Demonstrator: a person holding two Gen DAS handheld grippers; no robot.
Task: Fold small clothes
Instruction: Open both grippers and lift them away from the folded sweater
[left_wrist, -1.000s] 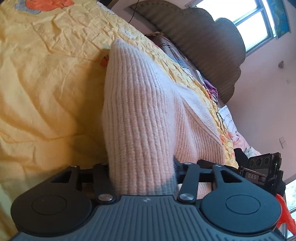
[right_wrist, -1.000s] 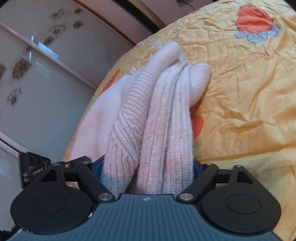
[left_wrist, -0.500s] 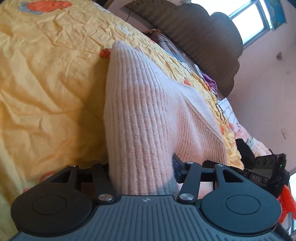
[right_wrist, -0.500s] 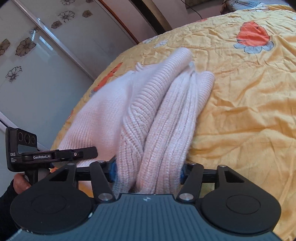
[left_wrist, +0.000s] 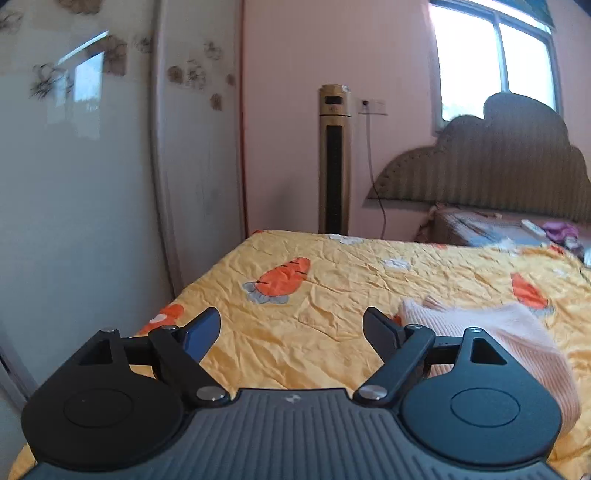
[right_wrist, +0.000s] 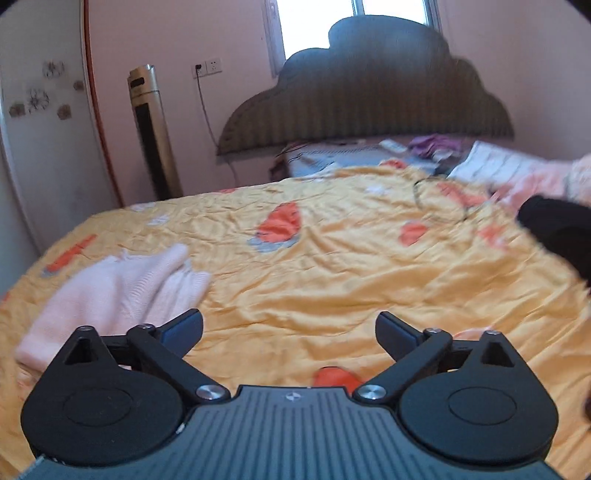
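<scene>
Both claws hung above the bed, their jaws opening wide with nothing between them. The left gripper (left_wrist: 291, 328) had the pale pink ribbed knit sweater (left_wrist: 517, 343) lying folded just to its right; the right gripper (right_wrist: 289, 330) had it to its left. The wrinkled yellow carrot-print bedspread (right_wrist: 332, 280) lay bare ahead, up to the grey scalloped headboard (right_wrist: 362, 92).

Pale pink ribbed-knit sweater (right_wrist: 110, 291), folded into a compact bundle, lying flat on the yellow carrot-print bedspread (right_wrist: 332, 266). Right wrist view: near left of the bed, one rounded cuff end pointing toward the far right, edges soft with blur. Left wrist view: same sweater (left_wrist: 509, 339) at near right, partly hidden.
</scene>
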